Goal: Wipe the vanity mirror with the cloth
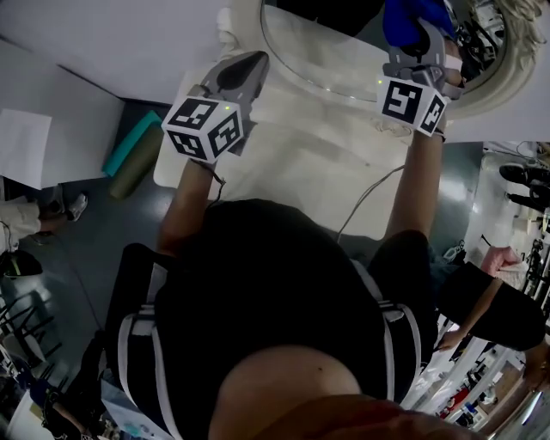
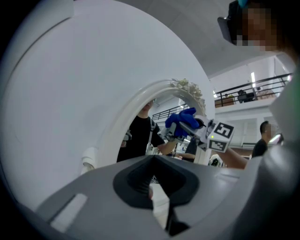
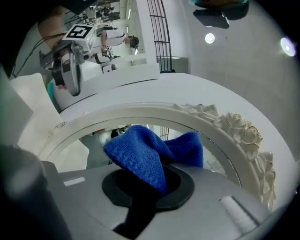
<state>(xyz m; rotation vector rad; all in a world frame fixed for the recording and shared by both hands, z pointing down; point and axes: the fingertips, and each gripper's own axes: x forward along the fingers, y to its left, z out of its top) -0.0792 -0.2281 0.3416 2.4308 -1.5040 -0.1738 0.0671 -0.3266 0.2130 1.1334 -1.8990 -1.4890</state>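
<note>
- Vanity mirror sits at the far side of the white tabletop. Its carved white frame curves round the glass.
- The right gripper is pinching the blue cloth over the right part of the glass, close to the flowered rim.
- The left gripper has its jaws pressed together on nothing. It hangs just outside the frame's left edge, above the tabletop.
- Bare tabletop lies between the two grippers and toward the person.
- Only the right gripper view shows the cloth's knit bunched out of the jaws. Only the left gripper view shows the glass reflecting a person in black. The head view alone shows the floor on both sides.
</note>
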